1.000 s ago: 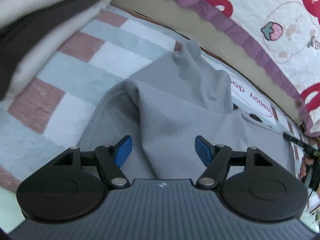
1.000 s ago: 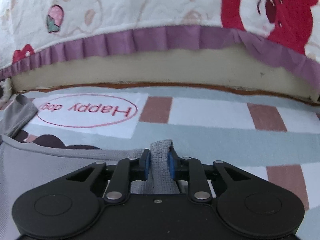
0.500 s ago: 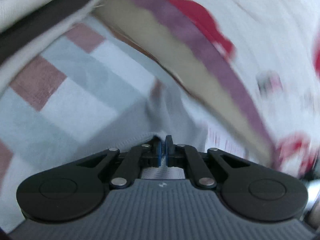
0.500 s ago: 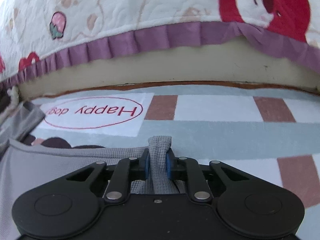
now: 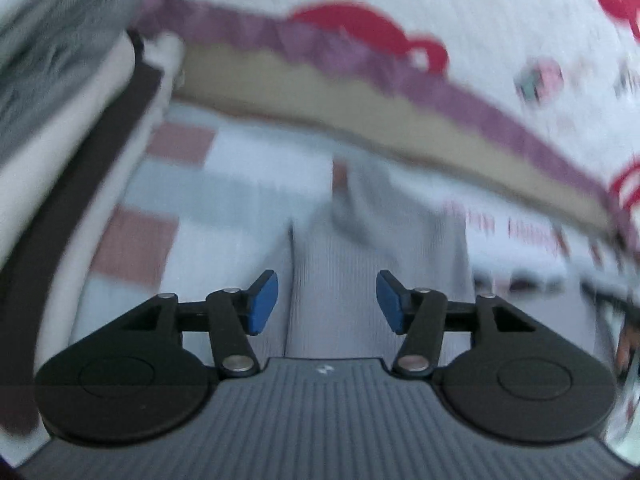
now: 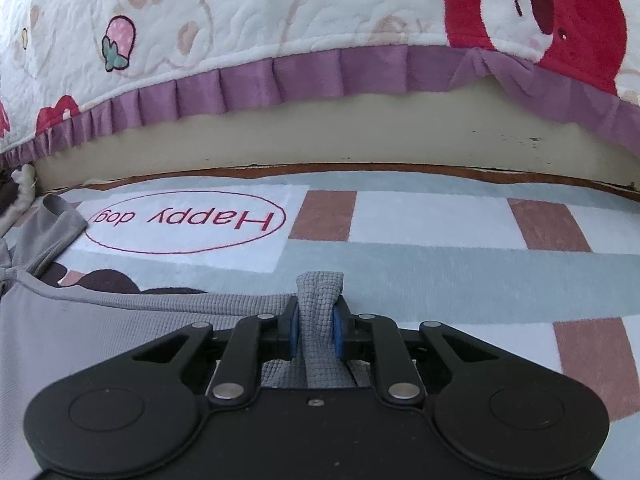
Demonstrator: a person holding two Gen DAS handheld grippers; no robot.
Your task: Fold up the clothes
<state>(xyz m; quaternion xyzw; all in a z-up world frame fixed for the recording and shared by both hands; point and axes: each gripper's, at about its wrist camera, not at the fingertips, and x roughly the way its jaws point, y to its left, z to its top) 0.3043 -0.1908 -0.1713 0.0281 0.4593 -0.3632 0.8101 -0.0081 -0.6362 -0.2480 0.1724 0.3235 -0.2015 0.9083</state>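
Quilted bedspread [image 6: 248, 20], white with red bear motifs and a pleated purple hem, overhangs a beige mattress edge [image 6: 320, 132] across the top of the right wrist view; the same bedspread [image 5: 460, 20] appears blurred in the left wrist view. Below it lies a checked rug [image 6: 432, 224] in pale blue, white and dusty pink, bearing a white panel with the red lettering "Happy dog" [image 6: 184, 218] inside an oval.

Grey waffle-knit garment [image 6: 80, 320] lies spread on the rug, covering the lower left of the right wrist view, with one narrow part reaching up toward the mattress edge at far left. In the left wrist view the garment [image 5: 380, 248] runs from beneath the gripper away toward the bed; motion blur makes its folds hard to read, though a lengthwise crease seems to run along its left side.

A stack of folded textiles [image 5: 60, 100], white, dark and grey-green, fills the left margin of the left wrist view.

Right gripper [image 6: 316, 330]: jaws clenched on a bunched edge of the garment, which rises between the blue pads [image 6: 294, 330] as a small tuft.

Left gripper [image 5: 326, 304]: jaws released and well apart, blue pads [image 5: 262, 304] on either side of the garment below, grasping nothing.
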